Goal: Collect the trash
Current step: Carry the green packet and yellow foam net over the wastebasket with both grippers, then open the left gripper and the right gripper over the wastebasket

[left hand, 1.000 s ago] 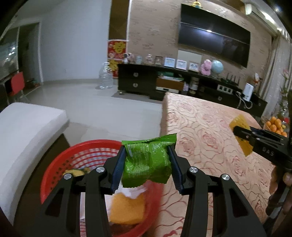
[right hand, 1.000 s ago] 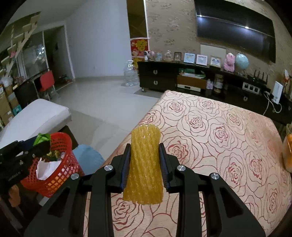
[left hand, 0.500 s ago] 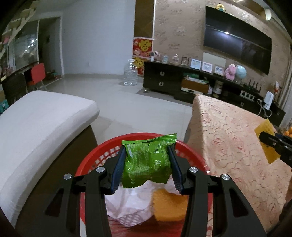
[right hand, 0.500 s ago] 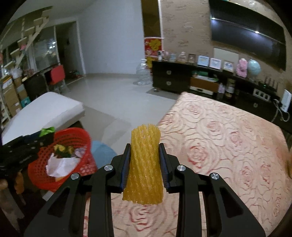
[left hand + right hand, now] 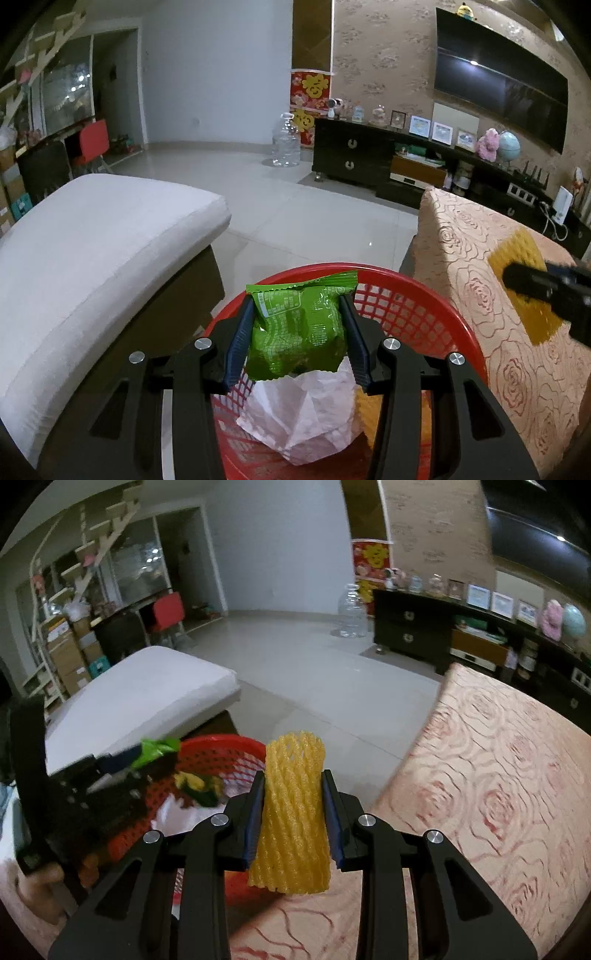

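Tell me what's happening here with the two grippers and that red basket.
A person is collecting trash with a handheld gripper in each hand. The left gripper is clamped on a green snack wrapper, held over the red basket, which already contains crumpled white paper. The right gripper grips a yellow foam fruit net beside the basket, above the edge of the rose-patterned tablecloth. Neither piece has been dropped yet.

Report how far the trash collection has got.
Done: white crumpled paper and other scraps lie in the red basket. In hand: left tool holds a green snack wrapper above it; right tool grips yellow foam fruit netting. Left: dropping both in.
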Demonstrator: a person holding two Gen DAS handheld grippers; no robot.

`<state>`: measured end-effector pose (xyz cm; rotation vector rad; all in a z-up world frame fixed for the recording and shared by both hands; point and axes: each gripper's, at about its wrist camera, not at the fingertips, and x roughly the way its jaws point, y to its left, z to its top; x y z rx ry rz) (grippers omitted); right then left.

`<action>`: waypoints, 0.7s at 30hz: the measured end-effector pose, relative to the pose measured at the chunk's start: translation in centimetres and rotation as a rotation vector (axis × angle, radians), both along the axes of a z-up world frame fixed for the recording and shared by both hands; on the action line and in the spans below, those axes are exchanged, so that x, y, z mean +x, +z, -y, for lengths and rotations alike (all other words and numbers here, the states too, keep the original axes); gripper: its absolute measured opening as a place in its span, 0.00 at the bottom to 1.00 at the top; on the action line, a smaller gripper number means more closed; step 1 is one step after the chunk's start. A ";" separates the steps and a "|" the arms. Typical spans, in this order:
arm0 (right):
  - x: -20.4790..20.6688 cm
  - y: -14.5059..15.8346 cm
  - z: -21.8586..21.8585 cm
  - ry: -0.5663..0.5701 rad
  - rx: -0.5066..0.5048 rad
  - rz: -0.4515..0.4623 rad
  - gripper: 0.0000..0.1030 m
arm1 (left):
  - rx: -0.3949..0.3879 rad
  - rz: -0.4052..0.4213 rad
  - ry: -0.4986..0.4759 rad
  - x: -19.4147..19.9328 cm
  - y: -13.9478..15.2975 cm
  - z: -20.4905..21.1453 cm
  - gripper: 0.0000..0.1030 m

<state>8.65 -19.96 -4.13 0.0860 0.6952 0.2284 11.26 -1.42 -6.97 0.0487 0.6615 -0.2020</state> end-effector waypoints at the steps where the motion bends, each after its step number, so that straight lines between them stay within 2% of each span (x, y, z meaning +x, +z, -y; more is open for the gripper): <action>1: 0.4 0.3 -0.4 0.014 0.004 0.002 0.28 | 0.000 -0.003 0.001 0.0 -0.1 0.0 0.43; 6: 1.8 0.6 -1.9 0.070 0.012 0.004 0.28 | 0.003 -0.012 0.007 0.2 -0.3 -0.1 0.43; 11: 2.7 -1.3 -2.8 0.087 0.029 -0.047 0.28 | 0.001 -0.032 0.020 0.4 -0.5 -0.2 0.43; 17: 3.0 -1.9 -3.7 0.119 0.067 -0.072 0.31 | 0.000 -0.047 0.025 0.5 -0.8 -0.5 0.46; 18: 3.0 -2.0 -3.8 0.126 0.078 -0.079 0.36 | -0.005 -0.049 0.023 0.5 -0.8 -0.6 0.52; 19: 3.0 -2.1 -3.8 0.129 0.088 -0.085 0.39 | -0.014 -0.048 0.024 0.5 -0.7 -0.7 0.63; 21: 3.1 -2.3 -3.8 0.127 0.103 -0.102 0.55 | -0.032 -0.032 0.034 0.3 -0.5 -1.1 0.73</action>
